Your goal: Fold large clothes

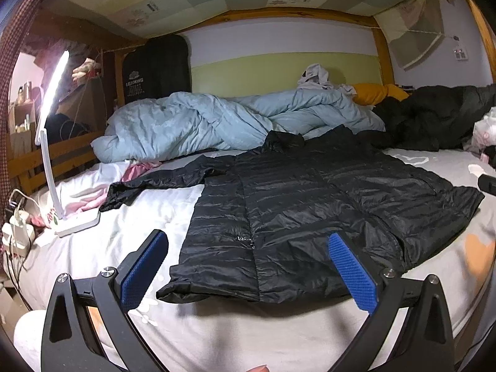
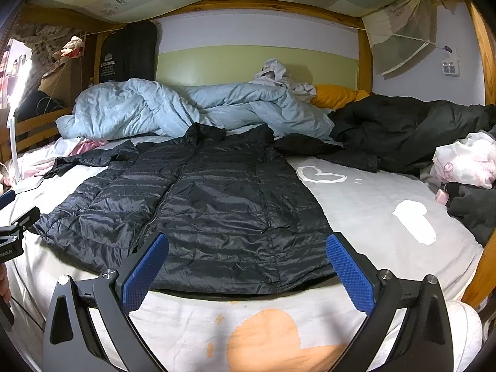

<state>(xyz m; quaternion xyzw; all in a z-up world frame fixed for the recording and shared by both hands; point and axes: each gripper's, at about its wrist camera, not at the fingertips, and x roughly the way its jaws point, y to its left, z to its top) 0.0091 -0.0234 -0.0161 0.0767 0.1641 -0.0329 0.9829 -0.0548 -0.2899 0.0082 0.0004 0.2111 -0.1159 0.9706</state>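
Jacket (image 1: 310, 210) is spread flat and front-up on the bed (image 1: 232, 334), hem toward both grippers, collar at the far end against the blue duvet (image 1: 192, 124). Zip looks closed down the middle. Left gripper (image 1: 248, 266) is spread wide with nothing between the blue pads (image 1: 142, 272); hem sits just ahead of and between its fingers, not touching as far as I can tell. Right gripper (image 2: 248, 266) is the same: released, empty, hovering just short of the hem's right portion. Progress, judging from the layout: spreading is done, folding hasn't started. No fold line is visible in the body, and both sleeves are still out. Left sleeve (image 1: 161, 183) runs off ahead-left of the left gripper toward the desk lamp (image 1: 52, 142); right sleeve (image 2: 325, 152) lies far ahead-right of the right gripper, running into another dark garment (image 2: 418, 130) piled there, so where one ends and the other starts is hard to tell. Remaining, my read: tuck both sleeves in over the body, then fold the body up from the hem toward the collar, probably twice. Fabric is slick quilted nylon, so I expect it to slide and puff back open. Watch the sleeve snagging the neighbouring dark pile.
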